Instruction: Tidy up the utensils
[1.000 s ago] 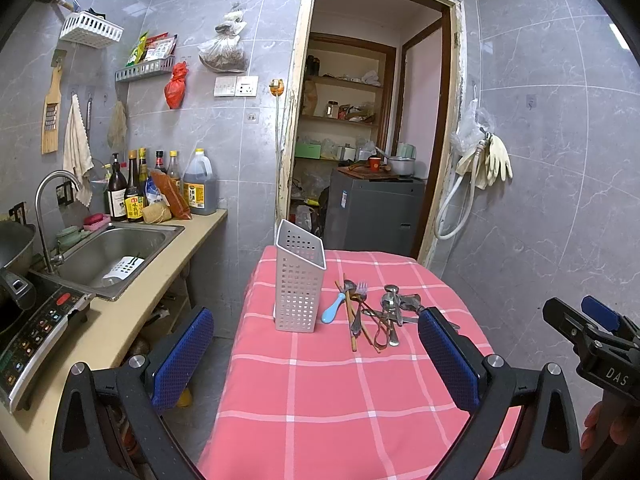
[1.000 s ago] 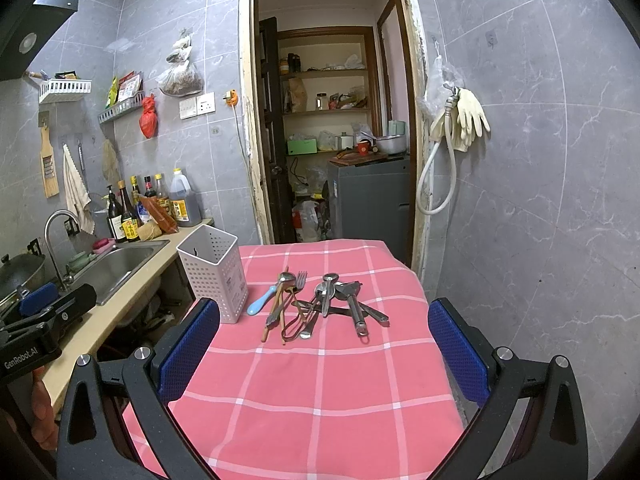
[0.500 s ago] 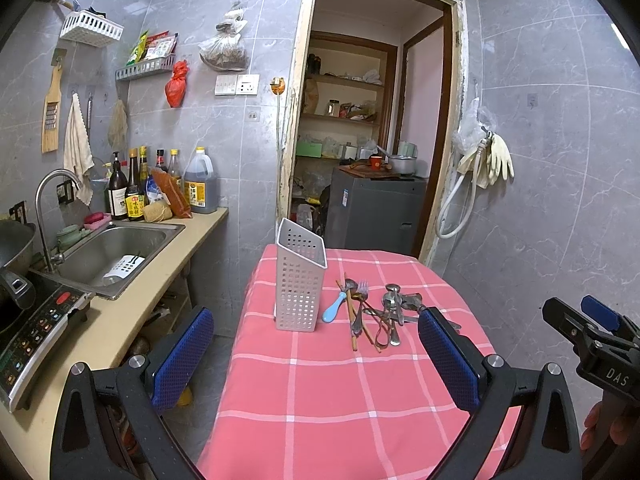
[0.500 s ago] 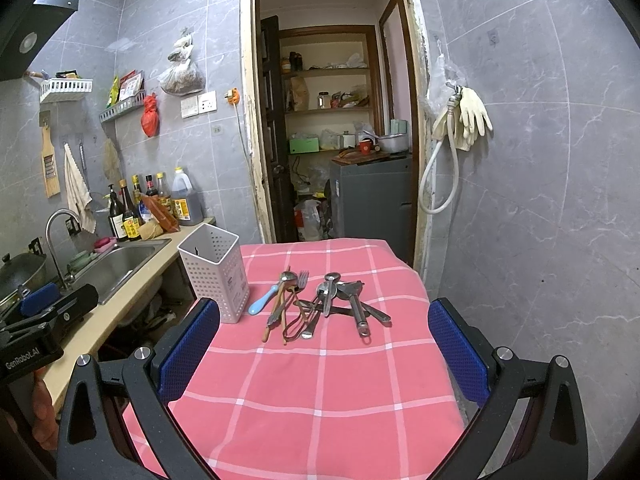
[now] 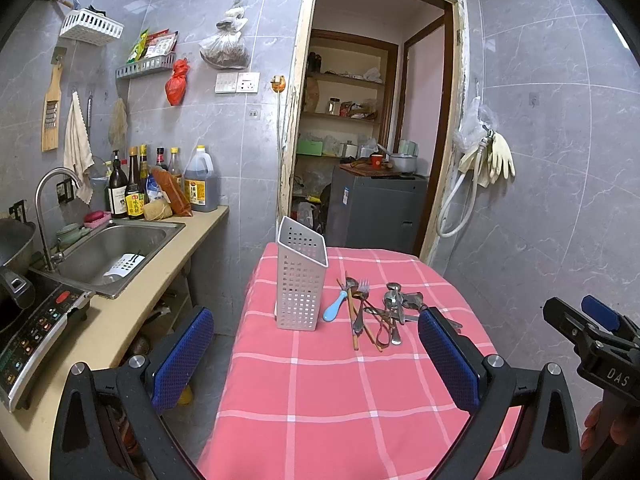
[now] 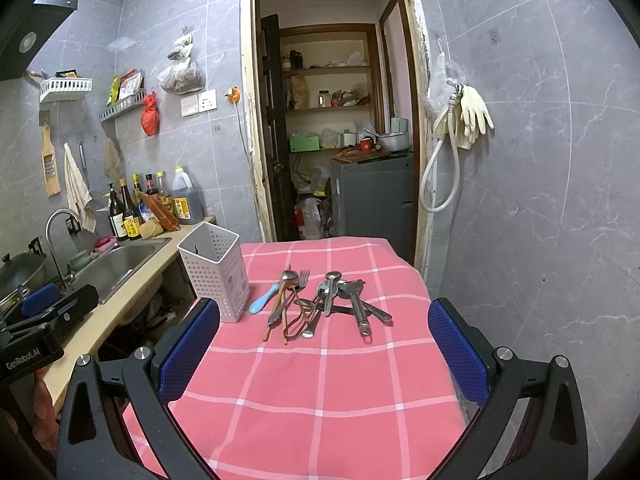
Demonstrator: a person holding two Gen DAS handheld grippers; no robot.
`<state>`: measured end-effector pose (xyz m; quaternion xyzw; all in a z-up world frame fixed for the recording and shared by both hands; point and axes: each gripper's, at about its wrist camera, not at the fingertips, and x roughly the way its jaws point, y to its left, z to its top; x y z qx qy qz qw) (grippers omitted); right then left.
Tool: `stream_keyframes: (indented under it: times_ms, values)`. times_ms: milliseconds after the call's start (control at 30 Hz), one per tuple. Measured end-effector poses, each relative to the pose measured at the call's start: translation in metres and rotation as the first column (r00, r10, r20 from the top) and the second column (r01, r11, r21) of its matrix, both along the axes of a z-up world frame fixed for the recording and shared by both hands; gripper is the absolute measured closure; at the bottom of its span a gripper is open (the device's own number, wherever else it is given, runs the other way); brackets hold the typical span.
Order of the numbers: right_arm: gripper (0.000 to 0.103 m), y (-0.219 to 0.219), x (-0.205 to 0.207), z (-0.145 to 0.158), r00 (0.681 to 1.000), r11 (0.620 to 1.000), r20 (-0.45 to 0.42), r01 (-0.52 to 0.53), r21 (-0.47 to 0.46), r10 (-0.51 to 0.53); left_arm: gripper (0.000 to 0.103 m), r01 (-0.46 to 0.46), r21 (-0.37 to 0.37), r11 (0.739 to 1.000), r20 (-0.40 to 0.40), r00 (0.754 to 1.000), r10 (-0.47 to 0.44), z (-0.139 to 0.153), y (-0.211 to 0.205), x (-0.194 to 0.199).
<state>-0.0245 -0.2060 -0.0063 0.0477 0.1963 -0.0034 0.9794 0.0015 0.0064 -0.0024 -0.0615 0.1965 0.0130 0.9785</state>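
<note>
A white perforated utensil holder (image 5: 301,280) (image 6: 215,270) stands on the pink checked tablecloth (image 5: 328,392) (image 6: 320,380). Right of it lies a pile of utensils (image 5: 380,312) (image 6: 320,304): a blue-handled spoon (image 5: 335,307) (image 6: 264,300), chopsticks, a fork (image 6: 303,280), metal spoons and a peeler (image 6: 356,304). My left gripper (image 5: 316,364) is open and empty, held above the table's near part. My right gripper (image 6: 324,356) is open and empty, also short of the pile. Each gripper shows at the edge of the other's view.
A counter with a steel sink (image 5: 116,248), bottles (image 5: 132,192) and an induction cooker (image 5: 32,320) runs along the left. An open doorway (image 5: 372,140) with shelves and a grey appliance lies behind the table. A tiled wall with hose and gloves (image 5: 492,160) is at the right.
Almost nothing: both views shift very slightly. Both grippers stay open and the utensils have not moved.
</note>
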Motion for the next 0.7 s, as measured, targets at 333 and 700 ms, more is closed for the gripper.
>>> stream_keyframes:
  times_ms: [333,700]
  values:
    - [0.001,-0.0001,0.0006,-0.0002,1.0,1.0,-0.001,-0.001,0.003,0.001,0.0,-0.001,0.001,1.0,-0.001,1.0,0.001,0.0004,-0.0003,0.0003]
    - [0.001,0.0004,0.0009,-0.0007,1.0,1.0,-0.003,-0.001,0.003,0.001,0.0,0.0,0.001,1.0,-0.003,1.0,0.0,0.0004,-0.0001,0.0006]
